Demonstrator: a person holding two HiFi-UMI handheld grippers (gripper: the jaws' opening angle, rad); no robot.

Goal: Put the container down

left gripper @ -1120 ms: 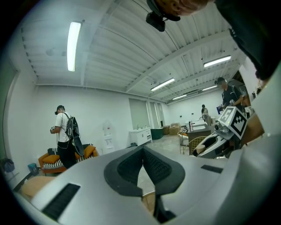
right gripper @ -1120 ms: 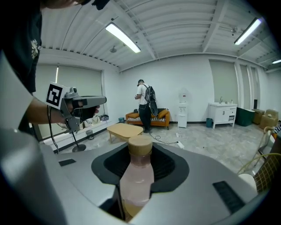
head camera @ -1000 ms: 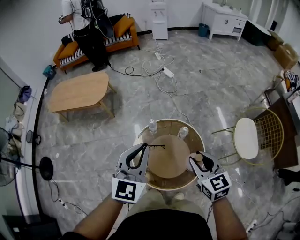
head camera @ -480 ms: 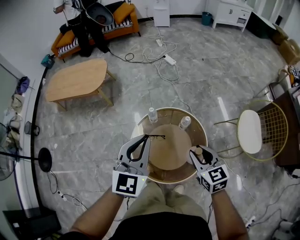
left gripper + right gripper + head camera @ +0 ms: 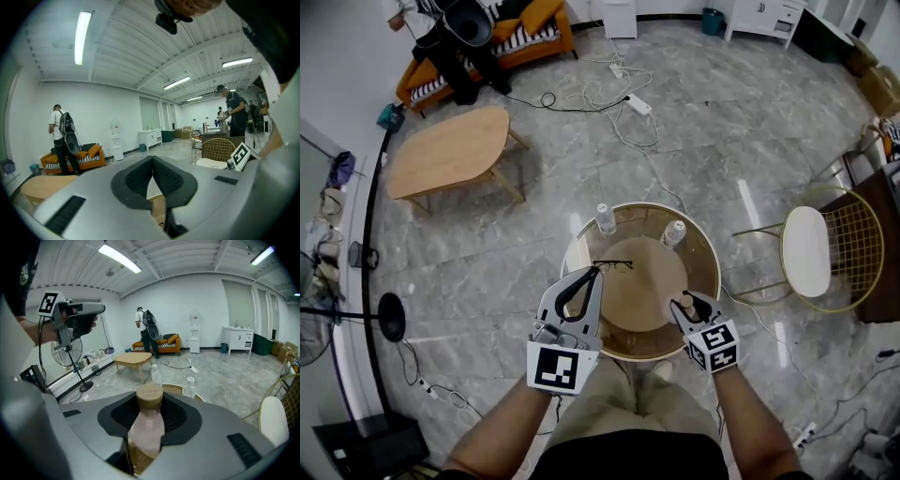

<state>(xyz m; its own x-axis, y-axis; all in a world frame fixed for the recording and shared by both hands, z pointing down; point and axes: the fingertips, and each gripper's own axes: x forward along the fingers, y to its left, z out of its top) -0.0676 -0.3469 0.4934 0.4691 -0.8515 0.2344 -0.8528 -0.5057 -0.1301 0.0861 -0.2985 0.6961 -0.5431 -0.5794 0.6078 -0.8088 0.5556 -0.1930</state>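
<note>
The container [image 5: 146, 427], a pale pink bottle with a round wooden cap, stands upright between the jaws of the right hand-held gripper [image 5: 691, 307], which pinch it around the body just below the cap. Its long axis runs straight up and down, so it sits ahead of that gripper and square to the surface below.

In the head view it is at the lower right of the round worktop [image 5: 639, 281], over the wooden centre and just inside the glass rim. No view shows its base, so I cannot tell whether it is touching the wood yet. I judge the coming move to be a short straight drop and then a release.

The left hand-held gripper [image 5: 593, 273] hangs over the lower left rim of the worktop, its jaws pressed together on nothing, so the right hand alone carries the job. A pair of spectacles [image 5: 612, 265] lies just beyond its tips. Two clear water bottles [image 5: 606, 220] [image 5: 674, 232] stand at the far rim, well apart from the container.

Against the frame a second ago, the right hand-held gripper looks smaller and closer in to the worktop, so it has sunk. The left one has barely shifted.
</note>
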